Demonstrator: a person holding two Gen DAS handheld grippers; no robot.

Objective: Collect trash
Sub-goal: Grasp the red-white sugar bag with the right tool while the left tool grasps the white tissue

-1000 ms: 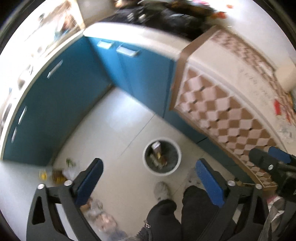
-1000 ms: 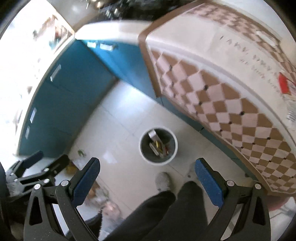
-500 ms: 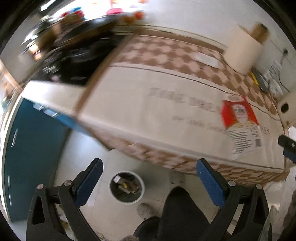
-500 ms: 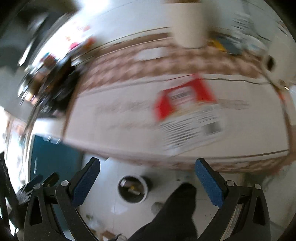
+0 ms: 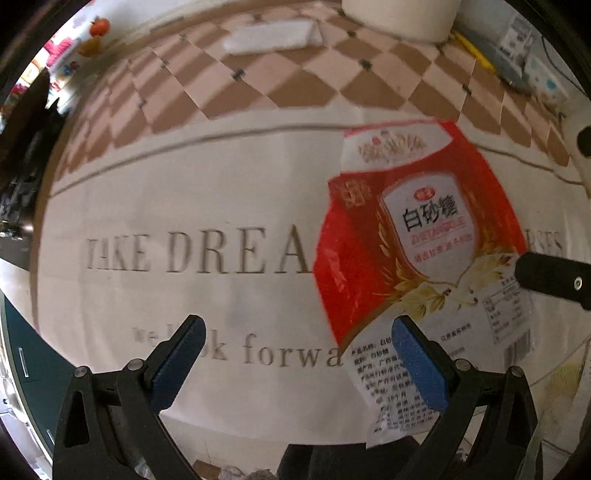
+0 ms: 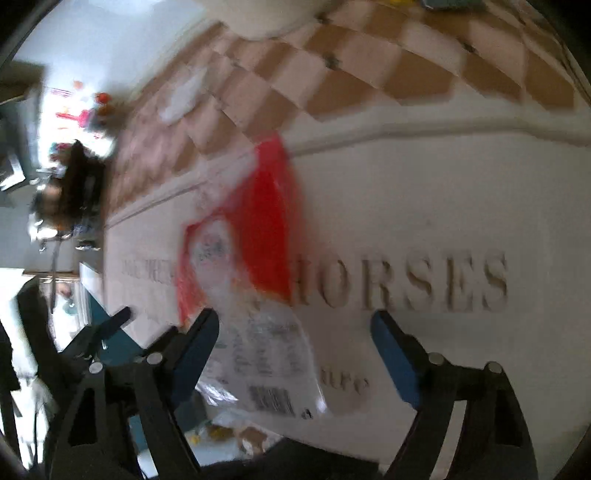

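An empty red and white sugar bag (image 5: pixel 417 236) lies flat on the table, its clear printed end hanging over the front edge. My left gripper (image 5: pixel 297 354) is open and empty, just short of the table's front edge, with its right finger over the bag's lower end. My right gripper (image 6: pixel 295 343) is open and empty; the bag (image 6: pixel 255 280) shows blurred in front of its left finger. The right gripper's finger (image 5: pixel 550 277) reaches in at the right of the left wrist view.
The table wears a white cloth (image 5: pixel 207 206) with grey lettering and a brown checkered border (image 5: pixel 295 70). A white cylinder (image 5: pixel 399 14) and a flat white item (image 5: pixel 269 35) stand at the back. Blue cabinets (image 5: pixel 22 369) are at the left.
Both grippers have swung up from the floor and its trash bin and moved in close over the table and the red bag. Both stay open.
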